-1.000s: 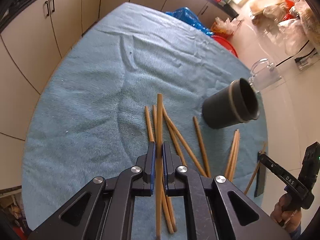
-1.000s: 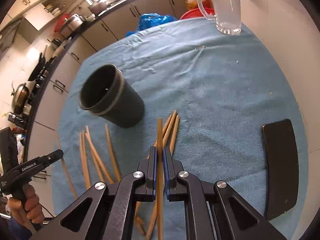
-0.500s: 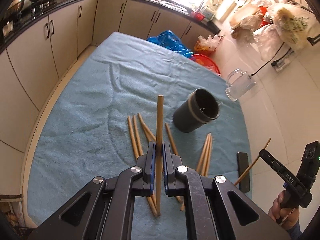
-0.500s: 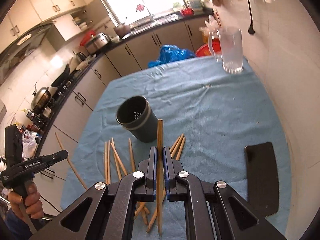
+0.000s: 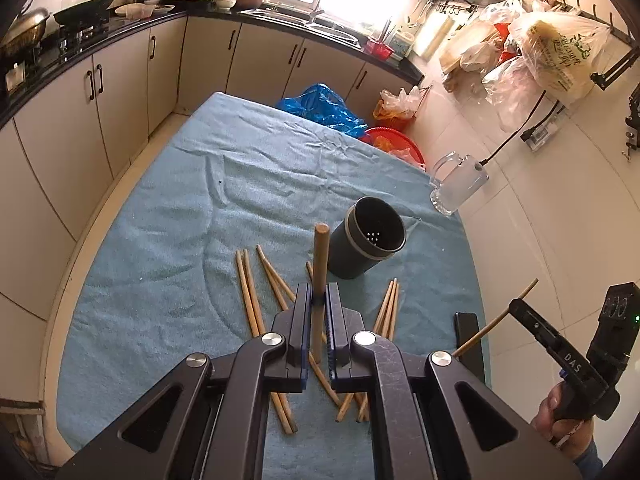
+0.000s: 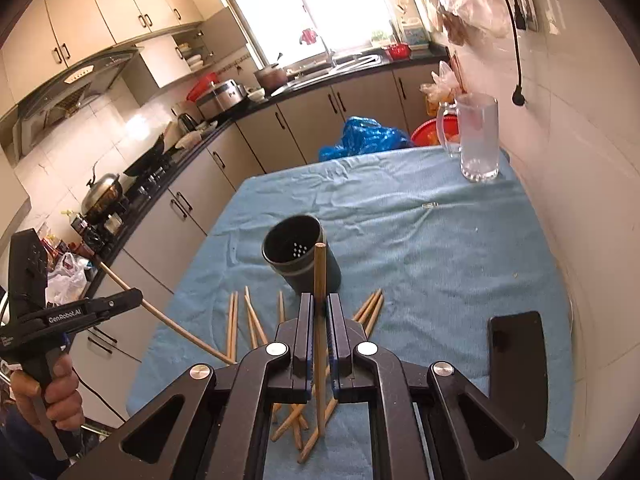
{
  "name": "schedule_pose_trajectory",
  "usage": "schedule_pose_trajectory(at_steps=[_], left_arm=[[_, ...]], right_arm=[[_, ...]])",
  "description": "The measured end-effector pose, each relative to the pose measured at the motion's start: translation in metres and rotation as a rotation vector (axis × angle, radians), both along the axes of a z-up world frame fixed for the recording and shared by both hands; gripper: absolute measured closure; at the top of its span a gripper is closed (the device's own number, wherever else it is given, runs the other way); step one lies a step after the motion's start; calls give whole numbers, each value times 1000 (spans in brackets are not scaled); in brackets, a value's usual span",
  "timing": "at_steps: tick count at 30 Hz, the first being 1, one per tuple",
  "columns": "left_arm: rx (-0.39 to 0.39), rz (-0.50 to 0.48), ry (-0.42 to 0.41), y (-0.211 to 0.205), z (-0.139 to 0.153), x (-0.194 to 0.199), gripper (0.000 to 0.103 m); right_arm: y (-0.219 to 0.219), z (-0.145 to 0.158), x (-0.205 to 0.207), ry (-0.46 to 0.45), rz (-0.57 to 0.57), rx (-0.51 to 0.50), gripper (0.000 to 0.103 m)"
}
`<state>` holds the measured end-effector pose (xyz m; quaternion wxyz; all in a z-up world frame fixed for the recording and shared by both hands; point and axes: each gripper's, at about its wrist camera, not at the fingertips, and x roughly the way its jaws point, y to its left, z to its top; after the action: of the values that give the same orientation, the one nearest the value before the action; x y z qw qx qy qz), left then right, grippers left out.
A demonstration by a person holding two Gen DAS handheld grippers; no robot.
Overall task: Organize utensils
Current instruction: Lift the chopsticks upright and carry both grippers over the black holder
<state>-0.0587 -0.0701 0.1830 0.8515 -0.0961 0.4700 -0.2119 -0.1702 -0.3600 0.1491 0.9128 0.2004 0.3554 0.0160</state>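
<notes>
Each gripper is shut on one wooden chopstick, held well above the table. My left gripper (image 5: 319, 300) grips a chopstick (image 5: 320, 256) that points toward the dark cylindrical holder (image 5: 368, 248). My right gripper (image 6: 319, 308) grips a chopstick (image 6: 319, 272) whose tip lies over the holder (image 6: 300, 256) in the view. The holder stands upright and looks empty, with its perforated bottom showing. Several loose chopsticks (image 5: 252, 292) lie on the blue cloth in front of the holder; they also show in the right wrist view (image 6: 240, 320). Each gripper appears in the other's view: the right (image 5: 520, 306), the left (image 6: 136, 296).
A blue cloth (image 5: 168, 208) covers the table. A glass mug (image 6: 478, 136) stands at the far right corner. A black flat object (image 6: 518, 368) lies by the wall side. Kitchen cabinets and a counter (image 5: 100, 80) run to the left and behind. Plastic bags and a red basin (image 5: 396, 140) sit beyond the far edge.
Both grippers have risen from the cloth, each lifting its chopstick clear of the pile, and tilted up so the holder and kitchen come into view.
</notes>
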Motion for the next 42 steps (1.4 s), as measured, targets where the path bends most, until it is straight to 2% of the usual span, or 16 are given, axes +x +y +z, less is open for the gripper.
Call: schedule_pose_trajectory(at_steps=[8,15,23,29,35,42], left_arm=[[4,1,-39,-2,17,-1,97],[-3,-24,-84,-13,47,6,97],[-55,-49,-119,-28,88,34,97],[-48,-57,-155,-45,107,63,97],[-40,-68,-127,-61,99,92,97],[-37,-103,-49,-73,63,119,97]], right_arm=[[-7,24,0,-57,2,8,97],[-16,56,11,-119,7,25,97],[-28,91,33,-175,-16,65,97],[-38,113,55,-210,-65,79,97],[-36,120,79,-221,-100,54,97],[-36,96,110,-169,-156,52,97]])
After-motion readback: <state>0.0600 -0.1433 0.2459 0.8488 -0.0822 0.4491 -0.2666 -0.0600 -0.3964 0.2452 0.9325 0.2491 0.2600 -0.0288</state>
